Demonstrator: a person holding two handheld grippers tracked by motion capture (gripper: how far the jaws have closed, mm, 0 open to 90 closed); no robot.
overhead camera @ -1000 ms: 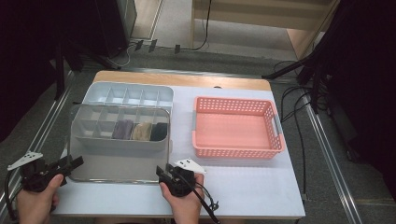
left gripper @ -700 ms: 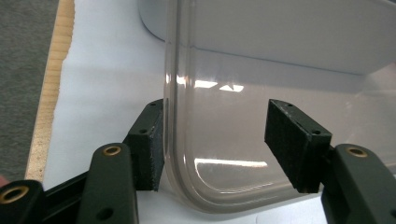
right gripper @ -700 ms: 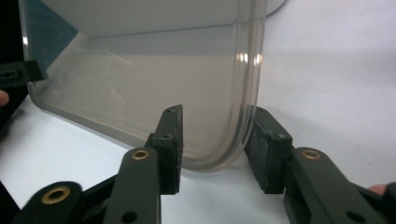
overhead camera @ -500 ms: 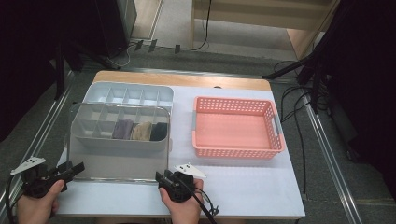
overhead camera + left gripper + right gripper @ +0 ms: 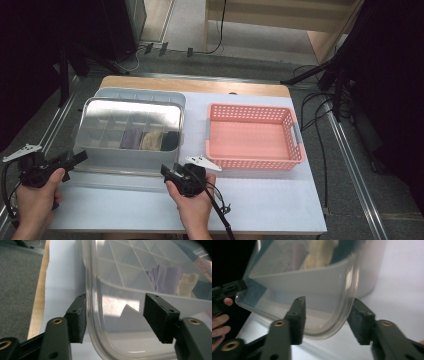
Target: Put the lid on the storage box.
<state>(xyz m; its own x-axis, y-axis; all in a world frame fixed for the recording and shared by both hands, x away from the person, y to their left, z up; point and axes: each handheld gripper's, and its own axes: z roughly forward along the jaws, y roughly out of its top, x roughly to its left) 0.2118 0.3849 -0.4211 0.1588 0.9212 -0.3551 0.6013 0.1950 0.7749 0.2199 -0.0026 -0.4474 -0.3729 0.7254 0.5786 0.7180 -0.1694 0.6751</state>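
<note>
The clear lid (image 5: pixel 131 120) looks light, stiff and slippery, so each half-open hand-held gripper (image 5: pixel 115 320) (image 5: pixel 325 320) straddles a near corner rim loosely.

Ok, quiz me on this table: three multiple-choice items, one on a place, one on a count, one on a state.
1. In the high view, where does the pink basket stand relative to the clear lid?
A. To its right
B. To its left
C. On top of it

2. How many folded cloths show through the lid?
A. One
B. Three
C. Six

3. What state is the basket in?
A. Full of cloths
B. Tipped on its side
C. Upright and empty

Answers:
1. A: the basket sits on the white tabletop right of the lid, apart from it.
2. B: a purple cloth, a cream cloth and a dark cloth lie side by side beneath it.
3. C: its bare pink floor shows, with nothing inside.
</note>
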